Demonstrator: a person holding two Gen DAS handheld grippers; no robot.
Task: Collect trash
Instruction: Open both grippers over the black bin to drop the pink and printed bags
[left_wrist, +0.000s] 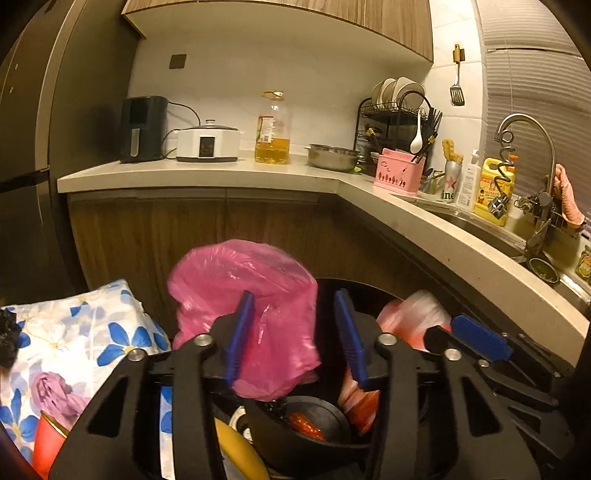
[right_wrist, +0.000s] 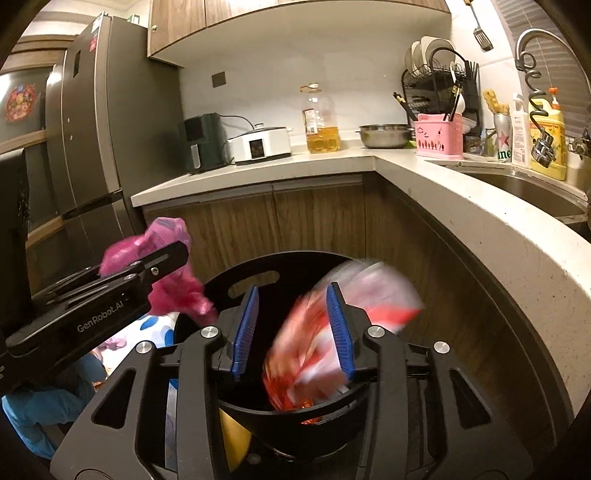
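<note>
Hovering over the black bin (right_wrist: 258, 266) by the cabinet, both claws stand spread: the left gripper (left_wrist: 295, 332) has a pink plastic bag (left_wrist: 243, 295) loose between its blue pads, and the right gripper (right_wrist: 291, 332) has a red-and-white wrapper (right_wrist: 332, 332), blurred, probably dropping away from its right pad. Doing this step well, I judge, means keeping both sets of jaws wide and centred above the bin's mouth until each piece falls clear, since the pink bag may cling or drift toward the flowered cloth (left_wrist: 92, 332) beside the bin.
</note>
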